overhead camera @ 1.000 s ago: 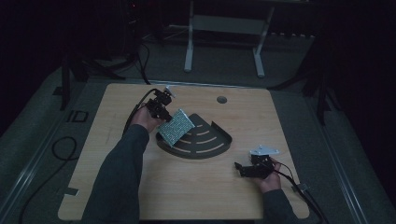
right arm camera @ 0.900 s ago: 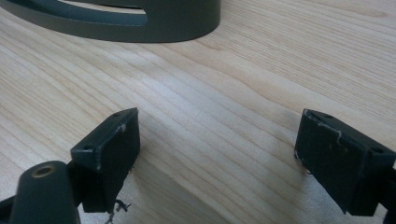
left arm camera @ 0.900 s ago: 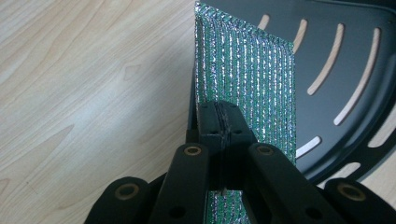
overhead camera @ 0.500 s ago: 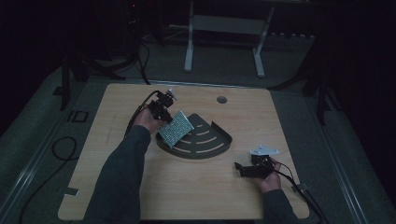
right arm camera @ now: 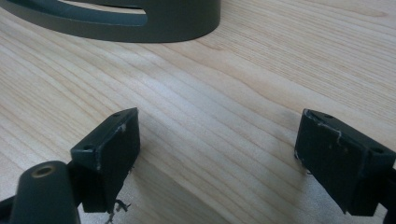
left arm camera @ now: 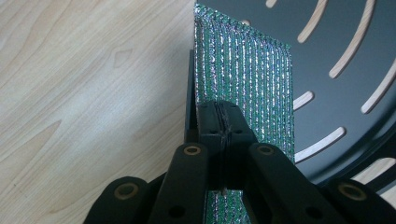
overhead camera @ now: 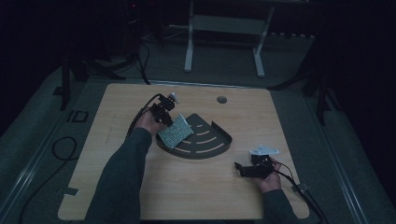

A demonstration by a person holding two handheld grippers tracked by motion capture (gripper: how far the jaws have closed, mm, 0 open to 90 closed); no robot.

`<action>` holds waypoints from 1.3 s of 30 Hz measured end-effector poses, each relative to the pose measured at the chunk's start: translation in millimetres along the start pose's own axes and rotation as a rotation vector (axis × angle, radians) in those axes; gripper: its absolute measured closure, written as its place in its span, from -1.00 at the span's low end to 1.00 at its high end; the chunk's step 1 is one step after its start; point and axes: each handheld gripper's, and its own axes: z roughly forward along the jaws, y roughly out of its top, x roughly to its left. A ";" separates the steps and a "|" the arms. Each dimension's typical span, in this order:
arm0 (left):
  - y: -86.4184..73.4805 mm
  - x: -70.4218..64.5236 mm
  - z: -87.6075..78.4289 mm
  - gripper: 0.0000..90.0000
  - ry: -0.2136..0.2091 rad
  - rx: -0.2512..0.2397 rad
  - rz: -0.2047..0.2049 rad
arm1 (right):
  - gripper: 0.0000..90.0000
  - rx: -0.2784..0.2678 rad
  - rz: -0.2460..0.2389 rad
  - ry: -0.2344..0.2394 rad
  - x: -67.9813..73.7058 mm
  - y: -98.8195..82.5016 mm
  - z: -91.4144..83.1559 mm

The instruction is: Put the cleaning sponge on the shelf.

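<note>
At table's middle, left gripper [overhead camera: 164, 112] reaching from left forearm, clamped on glittery green pouch [overhead camera: 174, 132], pouch tilted over dark corner shelf tray's [overhead camera: 205, 144] left edge, long axis slanting down-left, right gripper [overhead camera: 247, 169] spread wide, empty, near right front edge.

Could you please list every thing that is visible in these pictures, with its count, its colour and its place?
Sparkly pad: one, silvery green with glittering stripes, at the left edge of the tray, one end clamped in the left gripper.
Corner tray: one, dark grey, quarter-round with curved slots and a low rim, at the middle of the table.
Table: one, light wood, with a round hole near its far edge.
White frame: one, on the floor beyond the table.
Black cable: one, on the grey floor left of the table.
Left gripper: one, black, jaws shut on the pad, beside the tray's left edge.
Right gripper: one, black, jaws wide open with nothing between them, low over the table at the near right.
</note>
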 end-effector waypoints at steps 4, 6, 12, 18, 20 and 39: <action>0.0 -1.5 2.7 0.98 0.015 0.012 0.010 | -0.70 0.000 0.000 0.000 0.0 0.0 0.0; -0.4 -2.0 3.3 0.98 0.020 0.015 0.010 | -0.70 0.000 0.000 0.000 0.0 0.0 0.0; -2.6 -0.4 5.2 0.97 0.029 0.031 0.010 | -0.70 0.000 0.000 0.000 0.0 0.0 0.0; -3.3 -2.3 7.0 0.96 0.034 0.041 0.008 | -0.70 0.000 0.000 0.000 0.0 0.0 0.0; -3.5 -3.6 8.5 0.96 0.037 0.046 0.009 | -0.70 0.000 0.000 0.000 0.0 0.0 0.0; -5.6 -1.2 3.4 0.77 0.017 0.021 -0.004 | -0.70 0.000 0.000 0.000 0.0 0.0 0.0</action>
